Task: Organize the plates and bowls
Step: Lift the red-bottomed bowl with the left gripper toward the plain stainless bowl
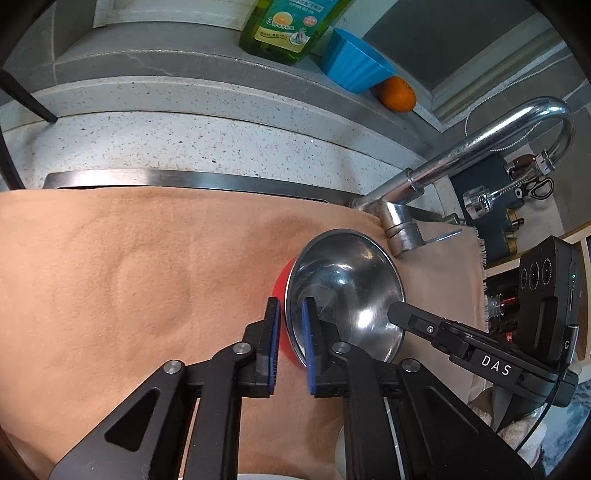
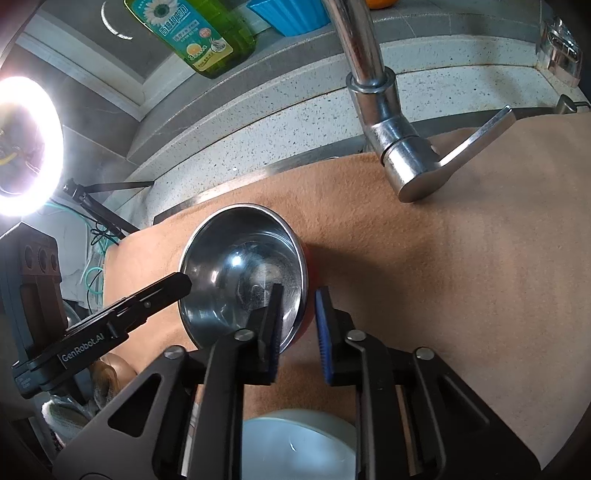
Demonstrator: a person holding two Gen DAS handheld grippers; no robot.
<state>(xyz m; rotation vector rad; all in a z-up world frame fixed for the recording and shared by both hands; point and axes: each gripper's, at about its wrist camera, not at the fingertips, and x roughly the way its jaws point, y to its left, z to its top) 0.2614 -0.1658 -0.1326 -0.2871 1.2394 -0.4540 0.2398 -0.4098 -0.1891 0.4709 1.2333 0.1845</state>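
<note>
A steel bowl with a red outside rests on a tan cloth. My left gripper is shut on the bowl's left rim, one pad on the red outside and the other inside. My right gripper is shut on the opposite rim, its left finger inside the bowl and its blue pad outside. Each gripper also shows in the other's view, the right gripper and the left gripper, both at the bowl's edge.
A chrome faucet arches over the cloth just behind the bowl. On the ledge behind stand a green soap bottle, a blue bowl and an orange. A white dish lies under my right gripper.
</note>
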